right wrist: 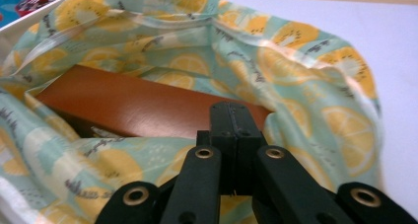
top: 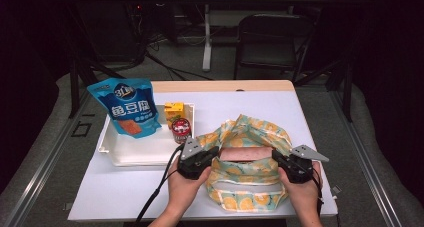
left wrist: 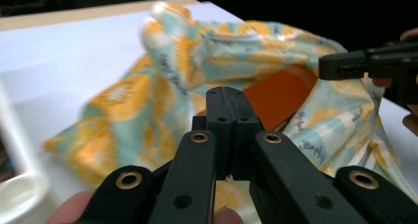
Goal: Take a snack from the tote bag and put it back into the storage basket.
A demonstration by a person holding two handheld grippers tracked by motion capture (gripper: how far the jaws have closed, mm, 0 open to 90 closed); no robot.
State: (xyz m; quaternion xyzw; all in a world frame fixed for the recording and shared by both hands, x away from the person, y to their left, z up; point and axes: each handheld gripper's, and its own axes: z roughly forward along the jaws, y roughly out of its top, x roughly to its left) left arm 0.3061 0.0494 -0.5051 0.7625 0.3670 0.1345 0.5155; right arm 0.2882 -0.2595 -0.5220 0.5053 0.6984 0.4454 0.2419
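Note:
A cloth bag (top: pixel 246 183) printed with lemons on pale green lies open on the white table (top: pixel 120 187). Inside it rests a flat brown box (top: pixel 245 153). My left gripper (top: pixel 214 153) is at the bag's left rim with its jaws shut; in the left gripper view its tips (left wrist: pixel 226 92) point at the box (left wrist: pixel 278 95) and the bag (left wrist: pixel 148 100). My right gripper (top: pixel 276 156) is at the right rim, jaws shut too. In the right gripper view its tips (right wrist: pixel 231 106) lie just before the box (right wrist: pixel 123 103), over the bag's near edge (right wrist: pixel 305 71). I see no cloth between either pair of jaws.
A white tray (top: pixel 135 154) stands left of the bag. It holds a blue snack pouch (top: pixel 127 107), a yellow juice box (top: pixel 174 109) and a red can (top: pixel 181 129). Beyond the table's far edge stands a black chair (top: pixel 270 37).

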